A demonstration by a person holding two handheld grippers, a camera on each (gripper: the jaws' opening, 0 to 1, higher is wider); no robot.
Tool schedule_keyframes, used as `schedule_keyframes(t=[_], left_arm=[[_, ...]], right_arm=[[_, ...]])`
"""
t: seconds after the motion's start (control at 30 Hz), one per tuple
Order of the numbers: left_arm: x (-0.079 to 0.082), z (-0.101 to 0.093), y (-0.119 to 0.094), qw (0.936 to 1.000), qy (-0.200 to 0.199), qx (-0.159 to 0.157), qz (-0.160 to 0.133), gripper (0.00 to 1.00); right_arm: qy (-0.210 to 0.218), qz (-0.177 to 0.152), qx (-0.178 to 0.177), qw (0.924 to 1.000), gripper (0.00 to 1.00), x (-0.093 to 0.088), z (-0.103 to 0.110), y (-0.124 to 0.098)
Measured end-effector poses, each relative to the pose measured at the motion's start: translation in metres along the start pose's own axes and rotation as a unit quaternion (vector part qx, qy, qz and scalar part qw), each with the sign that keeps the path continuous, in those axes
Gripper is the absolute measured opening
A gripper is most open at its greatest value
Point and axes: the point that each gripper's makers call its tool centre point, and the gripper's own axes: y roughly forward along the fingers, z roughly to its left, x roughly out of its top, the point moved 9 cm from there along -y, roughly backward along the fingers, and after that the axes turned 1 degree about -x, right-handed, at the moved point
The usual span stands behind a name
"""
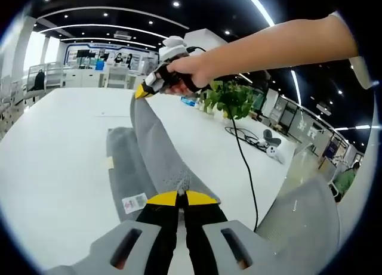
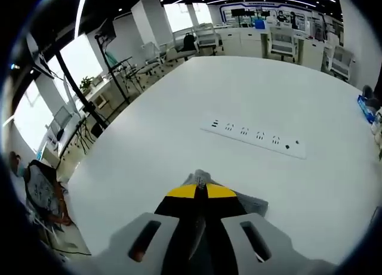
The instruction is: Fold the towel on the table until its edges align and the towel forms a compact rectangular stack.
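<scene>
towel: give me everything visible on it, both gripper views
The towel is grey, soft terry-looking cloth with a white label near one edge. In the left gripper view, part lies flat on the white table, while a long strip is lifted taut between the left gripper, shut on the near corner, and the right gripper, pinching the far corner. In the right gripper view a small grey bunch pokes out past the closed tips. The fold is unfinished.

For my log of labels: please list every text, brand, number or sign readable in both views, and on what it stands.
Nothing can be read.
Tag on the towel: red and dark print, too small.
Power strip: only socket marks, no words.
Far wall panels: blurred.
</scene>
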Motion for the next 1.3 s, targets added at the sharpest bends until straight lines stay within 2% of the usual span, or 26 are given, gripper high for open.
schedule_keyframes(t=[0.37, 0.63, 0.77, 1.13, 1.3], left_arm=[[-0.019, 0.018, -0.004, 0.9994, -0.018, 0.020, 0.021, 0.03], [-0.025, 0.024, -0.004, 0.9986, -0.014, 0.030, 0.041, 0.02], [-0.031, 0.032, -0.003, 0.9981, -0.016, 0.041, 0.043, 0.03], [-0.034, 0.051, -0.002, 0.9965, -0.026, 0.063, 0.048, 0.03], [-0.037, 0.054, -0.004, 0.9957, -0.041, 0.059, 0.058, 0.04]], right_arm=[[-0.013, 0.004, 0.007, 0.9999, 0.01, -0.007, 0.021, 0.014], [-0.029, 0.009, 0.002, 0.9995, 0.01, -0.006, 0.027, 0.026], [-0.039, 0.012, -0.008, 0.9991, 0.01, -0.008, 0.029, 0.032], [-0.046, 0.011, -0.041, 0.9980, 0.02, -0.010, 0.033, 0.054], [-0.043, 0.000, -0.044, 0.9981, 0.04, -0.012, 0.033, 0.052]])
